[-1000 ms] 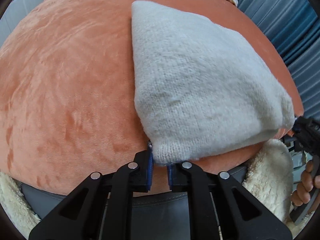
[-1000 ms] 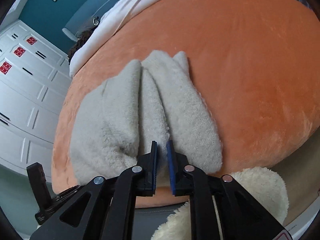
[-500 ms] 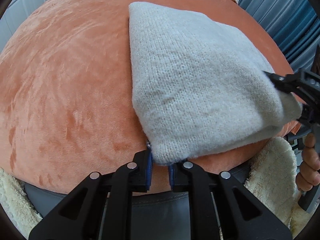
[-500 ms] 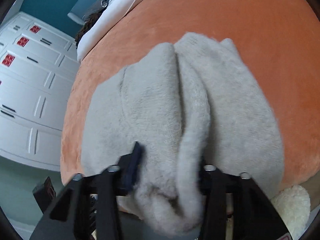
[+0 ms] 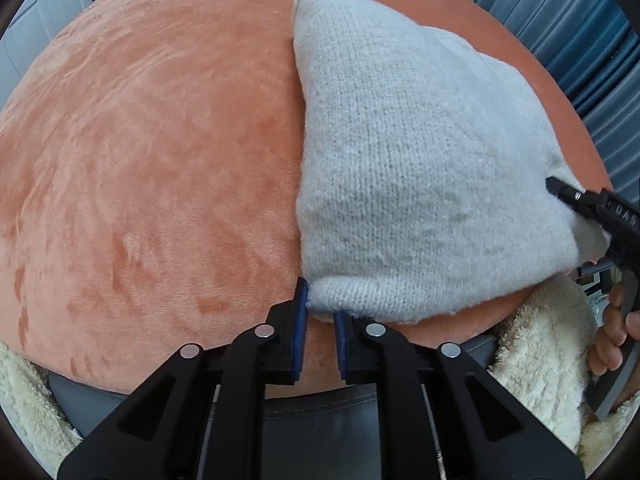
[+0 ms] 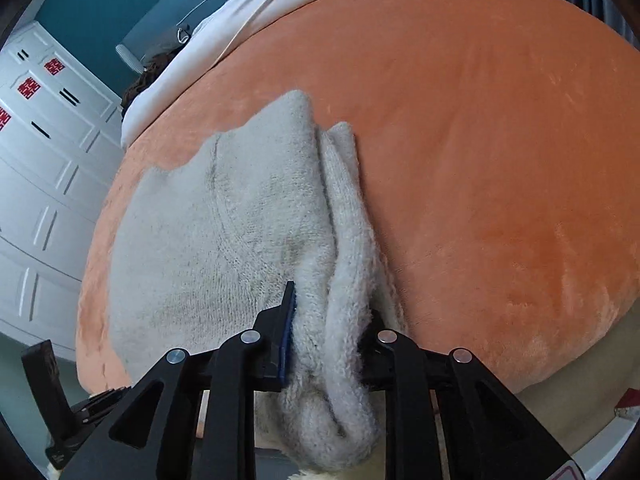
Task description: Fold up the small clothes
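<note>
Since the earlier frames, the right gripper (image 6: pixel 326 336) has been brought from just short of the near right corner of the pale grey knitted garment (image 5: pixel 420 168) onto that corner; a thick bunch of layers is now seen between its blue-padded fingers (image 6: pixel 288 332), where only a gap was seen before. The jaws are closing on that bunch, and the knit is already touched by the pad in view. The garment itself has barely shifted on the round orange velvet cushion (image 5: pixel 152 152); it lies folded on the cushion's right half, its near edge at the cushion's front rim.

Judged meaning for the task: both near corners are now taken, so a further fold away from the front rim, or a lift, appears to be prepared. The fold is not yet made.

Pose, larger to smaller. The left gripper (image 5: pixel 320 332) is pointed steeply down at the cushion's front rim, nearly shut, with the garment's near left corner nipped at its fingertips; only a thin edge is held. The right gripper is angled less steeply, entering from the cushion's right side in the left wrist view. A hand (image 5: pixel 612 340) is seen on its handle, below the cushion's right rim, beside cream fleece fabric (image 5: pixel 536 344).
</note>
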`<state>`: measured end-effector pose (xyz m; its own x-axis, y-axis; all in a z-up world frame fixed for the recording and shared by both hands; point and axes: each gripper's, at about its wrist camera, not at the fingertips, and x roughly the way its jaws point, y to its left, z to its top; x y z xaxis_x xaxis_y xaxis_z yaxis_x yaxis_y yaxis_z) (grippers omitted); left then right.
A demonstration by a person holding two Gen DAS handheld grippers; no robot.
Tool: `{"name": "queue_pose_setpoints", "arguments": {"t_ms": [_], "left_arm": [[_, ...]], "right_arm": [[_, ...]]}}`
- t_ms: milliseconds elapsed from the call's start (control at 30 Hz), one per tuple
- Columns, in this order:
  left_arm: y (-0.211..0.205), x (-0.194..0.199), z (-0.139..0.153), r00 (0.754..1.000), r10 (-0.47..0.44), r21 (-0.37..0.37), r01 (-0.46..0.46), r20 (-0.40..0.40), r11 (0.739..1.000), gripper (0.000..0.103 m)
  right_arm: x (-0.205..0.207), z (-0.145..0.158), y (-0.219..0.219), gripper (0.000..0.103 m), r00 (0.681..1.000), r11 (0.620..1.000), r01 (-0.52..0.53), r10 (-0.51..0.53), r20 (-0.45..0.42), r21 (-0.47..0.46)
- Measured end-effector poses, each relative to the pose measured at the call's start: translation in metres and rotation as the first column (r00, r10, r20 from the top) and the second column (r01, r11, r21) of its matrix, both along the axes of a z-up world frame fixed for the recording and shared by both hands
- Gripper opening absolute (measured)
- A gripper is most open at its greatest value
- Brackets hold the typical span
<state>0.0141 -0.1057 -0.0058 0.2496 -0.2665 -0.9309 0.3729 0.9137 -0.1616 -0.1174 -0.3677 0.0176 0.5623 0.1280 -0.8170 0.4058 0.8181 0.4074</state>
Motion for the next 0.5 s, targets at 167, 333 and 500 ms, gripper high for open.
{"name": "queue_pose_setpoints", "arguments": {"t_ms": [167, 333, 500], "left_arm": [[0.004, -0.012, 0.015, 1.0, -0.029, -0.02, 0.029, 0.011, 0.999, 0.015], [0.026, -0.028, 0.04, 0.999, -0.021, -0.103, 0.024, 0.029, 0.994, 0.034], [0.019, -0.019, 0.076, 0.996, 0.001, -0.187, 0.017, 0.092, 0.982, 0.043]], "right_arm": [[0.0, 0.007, 0.003, 0.028, 1.0, 1.0, -0.007, 0.007, -0.006, -0.003], [-0.026, 0.039, -0.017, 0.038, 0.997, 0.998, 0.05, -0.048, 0.053, -0.033], [0.004, 0.056, -0.026, 0.052, 0.995, 0.999, -0.011, 0.015, 0.097, -0.046]]}}
